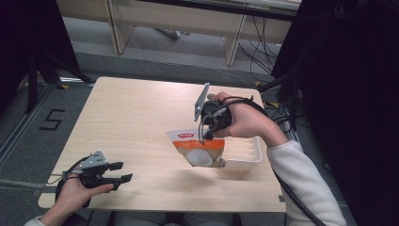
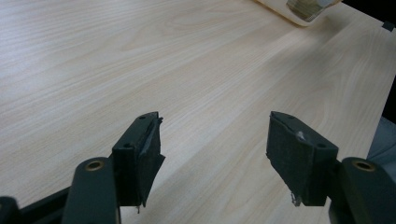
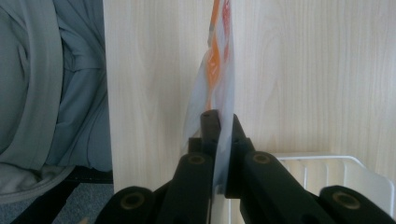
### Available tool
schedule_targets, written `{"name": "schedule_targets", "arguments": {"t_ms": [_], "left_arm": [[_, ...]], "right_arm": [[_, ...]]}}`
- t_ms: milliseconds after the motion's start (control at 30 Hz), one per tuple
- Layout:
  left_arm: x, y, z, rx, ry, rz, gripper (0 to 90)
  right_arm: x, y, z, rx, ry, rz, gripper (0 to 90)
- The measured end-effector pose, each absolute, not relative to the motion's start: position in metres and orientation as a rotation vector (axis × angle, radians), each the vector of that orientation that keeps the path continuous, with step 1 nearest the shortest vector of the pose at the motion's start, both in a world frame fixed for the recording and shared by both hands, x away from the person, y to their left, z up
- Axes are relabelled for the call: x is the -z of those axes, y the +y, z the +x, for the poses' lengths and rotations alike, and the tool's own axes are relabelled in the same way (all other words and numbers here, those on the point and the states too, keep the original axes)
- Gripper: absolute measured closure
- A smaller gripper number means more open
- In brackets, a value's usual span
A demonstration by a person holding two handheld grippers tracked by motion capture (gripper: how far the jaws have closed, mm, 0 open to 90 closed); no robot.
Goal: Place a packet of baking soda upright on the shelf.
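An orange-and-white snack pouch hangs right of centre in the high view, its lower end at the left edge of a white ridged tray. The right gripper pinches its top edge, jaws clamped on the film. At lower left, the left gripper rests over the wooden table, jaws apart and empty.

1. Pouch: print too small to read; its right end is hidden behind the tray wall.
2. Right gripper: jaw tips covered by hand and pouch in high view.
3. Left gripper view: pouch cut by top edge.
4. Right gripper view: tray cut by bottom edge.
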State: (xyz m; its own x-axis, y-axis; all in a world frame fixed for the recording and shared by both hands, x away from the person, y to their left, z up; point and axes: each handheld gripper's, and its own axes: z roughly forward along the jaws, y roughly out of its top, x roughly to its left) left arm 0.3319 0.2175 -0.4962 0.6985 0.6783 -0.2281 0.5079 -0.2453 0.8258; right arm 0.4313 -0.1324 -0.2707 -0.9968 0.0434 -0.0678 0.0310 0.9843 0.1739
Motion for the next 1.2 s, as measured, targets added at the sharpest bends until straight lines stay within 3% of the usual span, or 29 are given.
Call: {"name": "schedule_targets", "arguments": {"t_ms": [1200], "left_arm": [[0.496,0.217,0.332,-0.216,0.913,1.910,34.4]], "right_arm": [[0.259,-0.149,0.439,-0.301,3.046,0.077,90.0]]}}
